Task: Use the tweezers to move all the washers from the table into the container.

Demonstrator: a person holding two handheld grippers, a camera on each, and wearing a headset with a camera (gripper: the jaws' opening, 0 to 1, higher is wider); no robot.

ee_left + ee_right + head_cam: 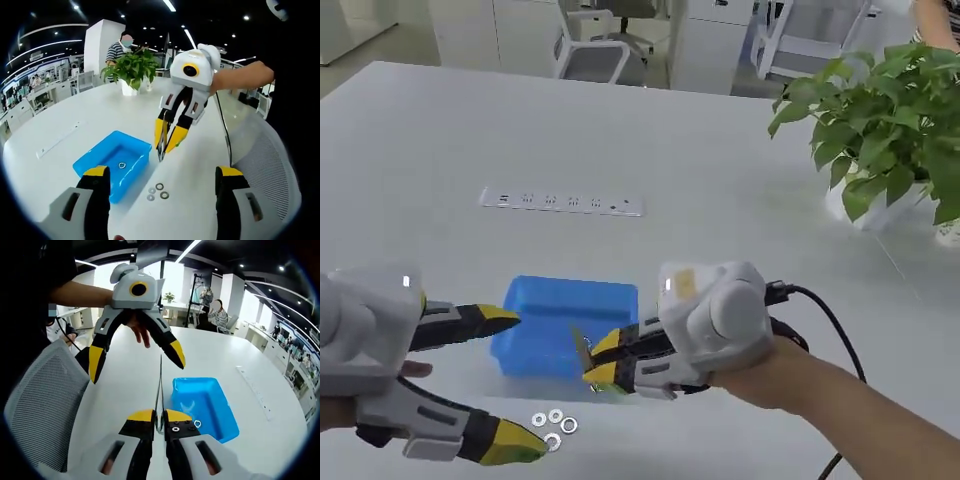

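Note:
A blue container (pixel 570 322) stands on the white table (pixel 720 200), and one washer (pixel 121 165) lies inside it. Three washers (pixel 556 424) lie on the table just in front of the container, also visible in the left gripper view as washers (pixel 157 191). My right gripper (pixel 596 366) is shut on the tweezers (pixel 160 149), whose tips hang above the table beside the container's near edge. In the right gripper view the tweezers (pixel 161 385) run straight up from the right gripper (pixel 159 416). My left gripper (pixel 515 388) is open, and its jaws straddle the washers and the container's left front corner.
A white power strip (pixel 562 202) lies behind the container. A potted plant (pixel 885 120) stands at the table's far right. A black cable (pixel 830 325) trails from the right gripper. A mesh chair (pixel 45 405) stands by the table's edge. People are in the background.

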